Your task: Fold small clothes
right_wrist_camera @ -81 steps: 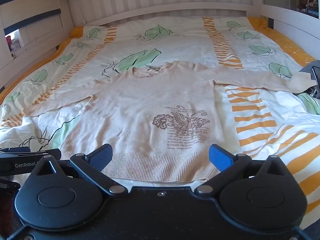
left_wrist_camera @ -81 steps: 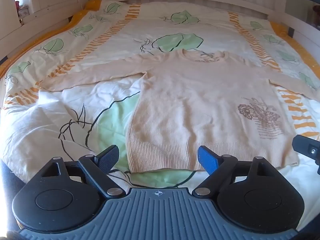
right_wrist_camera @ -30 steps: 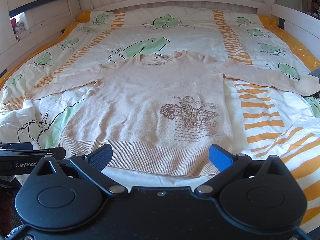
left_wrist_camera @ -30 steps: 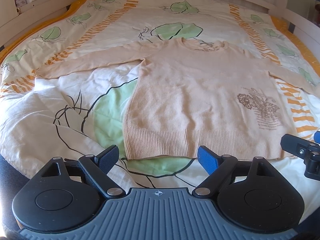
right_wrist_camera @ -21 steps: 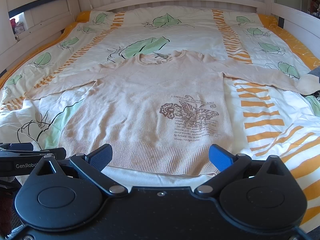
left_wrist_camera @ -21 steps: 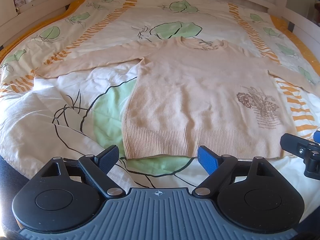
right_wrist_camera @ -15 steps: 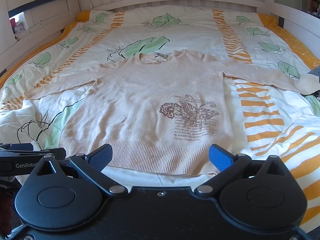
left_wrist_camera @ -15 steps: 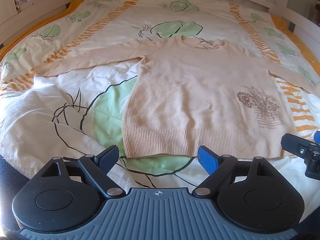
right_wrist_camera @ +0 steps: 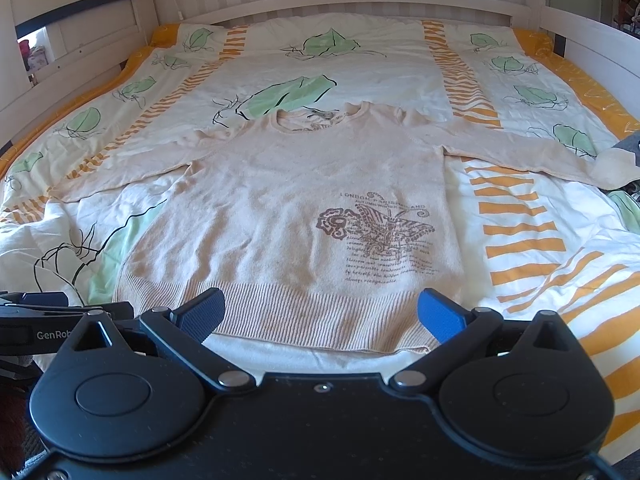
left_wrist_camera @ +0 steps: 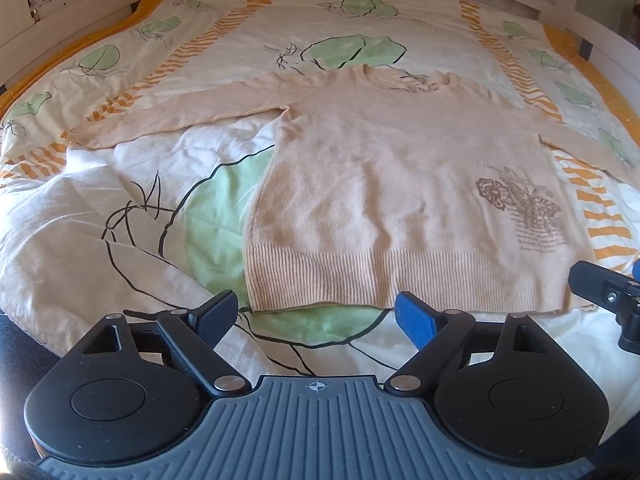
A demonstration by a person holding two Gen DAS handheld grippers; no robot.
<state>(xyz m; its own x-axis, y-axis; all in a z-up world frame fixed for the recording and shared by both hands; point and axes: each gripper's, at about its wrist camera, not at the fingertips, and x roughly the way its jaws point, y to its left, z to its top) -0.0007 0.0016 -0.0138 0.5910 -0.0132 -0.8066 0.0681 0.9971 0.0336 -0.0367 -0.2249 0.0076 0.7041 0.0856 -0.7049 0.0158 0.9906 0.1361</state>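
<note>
A beige knit sweater point(left_wrist_camera: 392, 196) point(right_wrist_camera: 288, 216) lies flat and face up on the bed, both sleeves spread out sideways and a brown butterfly print point(right_wrist_camera: 376, 232) near its hem. My left gripper point(left_wrist_camera: 316, 316) hangs open just short of the ribbed hem at the sweater's left corner, nothing between its fingers. My right gripper point(right_wrist_camera: 322, 314) is open too, its fingers over the hem's right half without gripping it. Part of the right gripper point(left_wrist_camera: 608, 300) shows at the right edge of the left wrist view, and the left gripper point(right_wrist_camera: 48, 320) at the left edge of the right wrist view.
The duvet point(right_wrist_camera: 360, 68) has green leaves and orange stripes and is rumpled at the near left point(left_wrist_camera: 72, 240). White wooden bed rails point(right_wrist_camera: 592, 52) run along both sides and the far end. A dark item point(right_wrist_camera: 630, 148) lies at the right edge by the sleeve's cuff.
Since the oldest frames both views have tilted down a little, so the sweater sits lower and nearer. Over the last second nothing has moved.
</note>
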